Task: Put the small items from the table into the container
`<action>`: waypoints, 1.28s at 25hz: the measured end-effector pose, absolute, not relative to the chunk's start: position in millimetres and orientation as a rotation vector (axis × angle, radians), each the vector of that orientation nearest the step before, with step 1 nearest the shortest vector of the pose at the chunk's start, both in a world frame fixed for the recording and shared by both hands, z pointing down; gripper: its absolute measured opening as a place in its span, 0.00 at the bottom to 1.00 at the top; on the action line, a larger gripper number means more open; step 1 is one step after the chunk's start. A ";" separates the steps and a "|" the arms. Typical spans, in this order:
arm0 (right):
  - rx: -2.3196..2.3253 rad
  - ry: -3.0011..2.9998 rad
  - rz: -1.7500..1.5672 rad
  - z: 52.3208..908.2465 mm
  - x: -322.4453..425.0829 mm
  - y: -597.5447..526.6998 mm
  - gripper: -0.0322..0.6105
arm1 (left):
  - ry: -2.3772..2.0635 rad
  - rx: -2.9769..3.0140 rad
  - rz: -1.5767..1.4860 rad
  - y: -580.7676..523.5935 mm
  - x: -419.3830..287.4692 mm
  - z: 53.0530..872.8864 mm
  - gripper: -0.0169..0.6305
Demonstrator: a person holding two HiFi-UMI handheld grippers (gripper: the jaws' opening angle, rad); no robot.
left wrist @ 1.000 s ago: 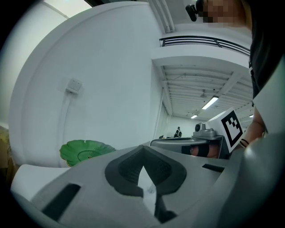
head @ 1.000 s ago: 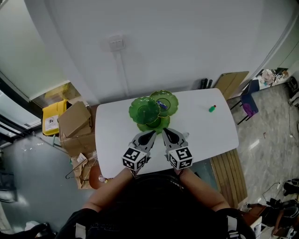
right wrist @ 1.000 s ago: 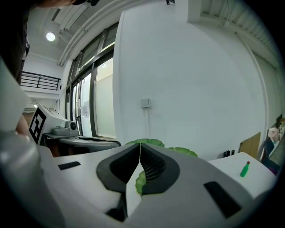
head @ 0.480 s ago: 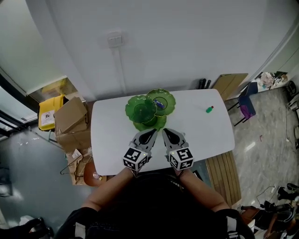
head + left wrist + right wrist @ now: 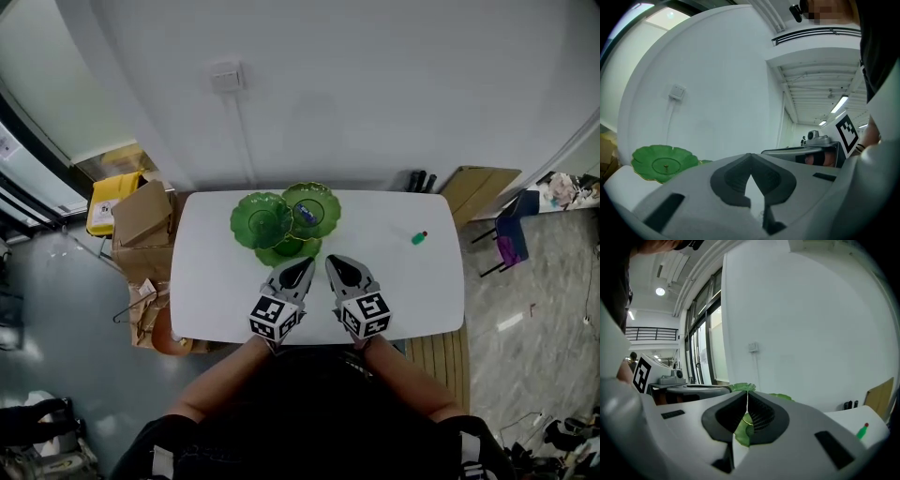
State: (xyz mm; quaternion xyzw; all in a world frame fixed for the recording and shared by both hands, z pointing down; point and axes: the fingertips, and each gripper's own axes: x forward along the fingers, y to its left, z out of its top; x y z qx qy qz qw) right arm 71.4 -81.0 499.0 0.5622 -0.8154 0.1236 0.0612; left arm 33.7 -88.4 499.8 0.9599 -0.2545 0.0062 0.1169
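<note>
1. The left gripper [image 5: 298, 270] and the right gripper [image 5: 337, 266] hang side by side over the front half of the white worktop [image 5: 216, 281], tips aimed at the back edge; both claws are clenched, pads meeting at the tips, nothing caught between them.
2. The green container [image 5: 246, 234], a cluster of three scalloped dishes, sits against the back edge, left of centre, just ahead of the two grippers; a small blue item [image 5: 307, 212] already lies in its back right dish.
3. The one loose thing I can see is a small green bottle [image 5: 419, 237], lying toward the right edge, nearer the back than the front, well apart from the container and from both grippers.
4. What could go wrong, as I judge it:
   - a claw that arrives clenched would shove the bottle instead of straddling it; near that edge a push could send it off the worktop;
   - a rounded bottle pinched off-centre may squirt out or roll;
   - a carry across at low height may clip a dish rim, shifting the container or tipping out the blue item;
   - a release above a rim rather than a bowl could bounce the bottle back onto the worktop.
</note>
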 end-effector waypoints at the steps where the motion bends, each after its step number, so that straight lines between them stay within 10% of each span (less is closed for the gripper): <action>1: 1.677 -2.473 0.374 499.6 84.2 -78.9 0.08 | -0.764 2.799 0.020 -85.1 46.4 503.1 0.04; 32: 1.243 -2.432 0.595 627.9 178.2 -66.0 0.11 | -0.948 2.576 0.218 -86.2 127.3 592.1 0.04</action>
